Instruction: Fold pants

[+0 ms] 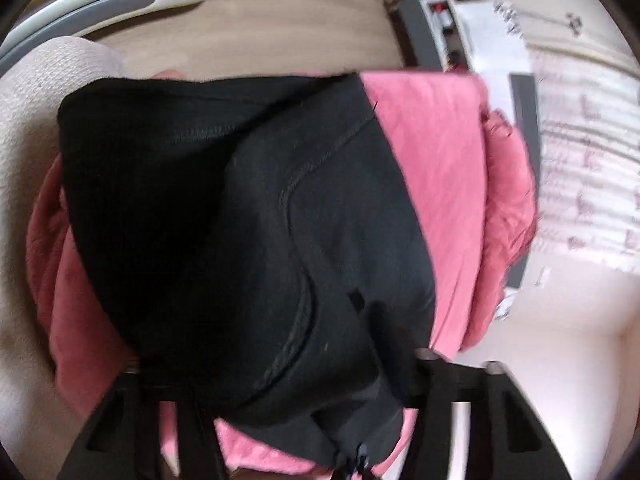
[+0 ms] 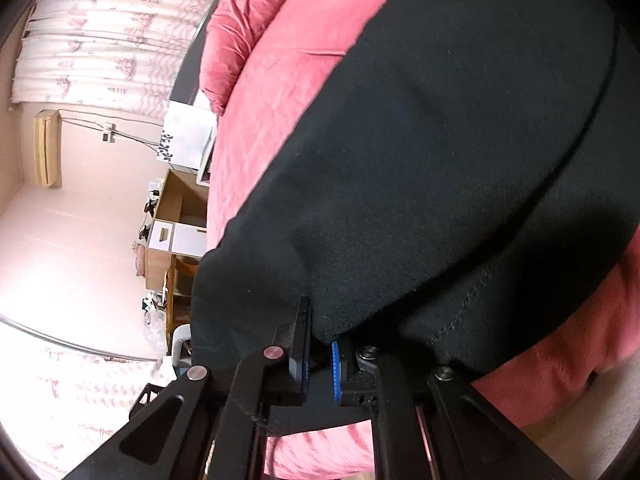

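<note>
Jaws of the right gripper (image 2: 320,354) stand narrowly parted around an edge of the black pants (image 2: 460,152); the left gripper's (image 1: 280,364) jaws are hidden under cloth, so I cannot tell. The pants lie across the pink bed (image 1: 436,152), soft, light and floppy, probably best pinched at seam (image 1: 304,176) or hem.

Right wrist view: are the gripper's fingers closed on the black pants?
Yes. The right gripper has its blue-padded fingers pinching an edge of the black pants over the pink bedding.
</note>
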Tool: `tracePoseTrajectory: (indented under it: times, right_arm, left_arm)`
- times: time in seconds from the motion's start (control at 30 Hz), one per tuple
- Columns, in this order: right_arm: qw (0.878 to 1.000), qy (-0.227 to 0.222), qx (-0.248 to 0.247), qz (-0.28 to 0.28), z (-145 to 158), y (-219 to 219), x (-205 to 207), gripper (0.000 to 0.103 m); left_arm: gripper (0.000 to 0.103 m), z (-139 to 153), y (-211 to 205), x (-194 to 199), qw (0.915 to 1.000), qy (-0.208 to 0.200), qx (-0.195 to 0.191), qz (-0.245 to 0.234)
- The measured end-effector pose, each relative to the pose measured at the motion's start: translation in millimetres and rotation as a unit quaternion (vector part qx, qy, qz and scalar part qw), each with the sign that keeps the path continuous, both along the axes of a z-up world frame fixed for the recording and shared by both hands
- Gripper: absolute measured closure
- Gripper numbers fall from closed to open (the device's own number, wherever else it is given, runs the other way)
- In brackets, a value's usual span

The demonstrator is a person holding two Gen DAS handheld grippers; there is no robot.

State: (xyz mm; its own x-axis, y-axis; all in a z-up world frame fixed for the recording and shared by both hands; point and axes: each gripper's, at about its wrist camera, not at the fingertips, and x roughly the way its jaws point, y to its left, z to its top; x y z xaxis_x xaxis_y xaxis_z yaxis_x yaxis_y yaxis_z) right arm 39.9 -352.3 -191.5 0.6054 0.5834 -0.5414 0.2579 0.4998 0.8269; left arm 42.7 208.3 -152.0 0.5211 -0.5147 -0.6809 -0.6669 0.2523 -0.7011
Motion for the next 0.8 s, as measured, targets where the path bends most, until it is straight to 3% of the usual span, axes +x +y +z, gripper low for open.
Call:
tracePoseTrajectory:
  times: [0.1,0.17,0.23,0.33,0.43,0.5,0.57,0.6,0.63,0.67,0.73,0.8]
  right_arm:
    - [1.000,-0.014,0.003,0.003,10,-2,2,0.095]
    - [0.999,-0.037,0.003,0.007,25,1,6,0.095]
    - [0.997,-0.071,0.011,0.011,44,6,9,0.096]
    - [0.993,-0.110,0.029,0.029,62,16,8,0.096]
    - [0.995,-0.081,0.021,0.061,49,34,7,0.096]
    - [0.996,-0.037,-0.002,0.080,25,44,4,0.096]
    - [0.995,0.007,-0.029,0.090,2,47,-1,0.095]
    - [0.995,0.023,-0.031,0.093,-7,48,-2,0.092]
    - [0.995,0.030,-0.019,0.093,-12,47,-4,0.092]
    - [0.996,0.031,-0.004,0.086,-12,44,-3,0.091]
    - [0.997,0.023,-0.002,0.079,-6,40,-1,0.089]
    - [0.997,0.017,-0.017,0.075,1,40,0,0.075]
  left_arm:
    - [0.076,11,5,12,0.9990,-0.014,-0.036,-0.023]
    - [0.082,25,18,25,0.9985,-0.037,-0.016,-0.035]
    - [0.089,50,37,42,0.9939,-0.091,0.029,-0.055]
    - [0.090,70,58,58,0.9788,-0.177,0.051,-0.090]
    - [0.090,61,65,40,0.9706,-0.186,0.109,-0.106]
    - [0.089,41,64,26,0.9716,-0.166,0.129,-0.109]
    - [0.084,11,62,10,0.9786,-0.119,0.133,-0.103]
    - [0.074,2,62,4,0.9814,-0.104,0.129,-0.097]
    - [0.073,-5,61,-5,0.9839,-0.099,0.121,-0.086]
    - [0.072,-7,60,-12,0.9847,-0.112,0.115,-0.068]
    - [0.059,4,58,-27,0.9830,-0.135,0.116,-0.043]
    - [0.050,17,51,-39,0.9834,-0.144,0.104,-0.040]
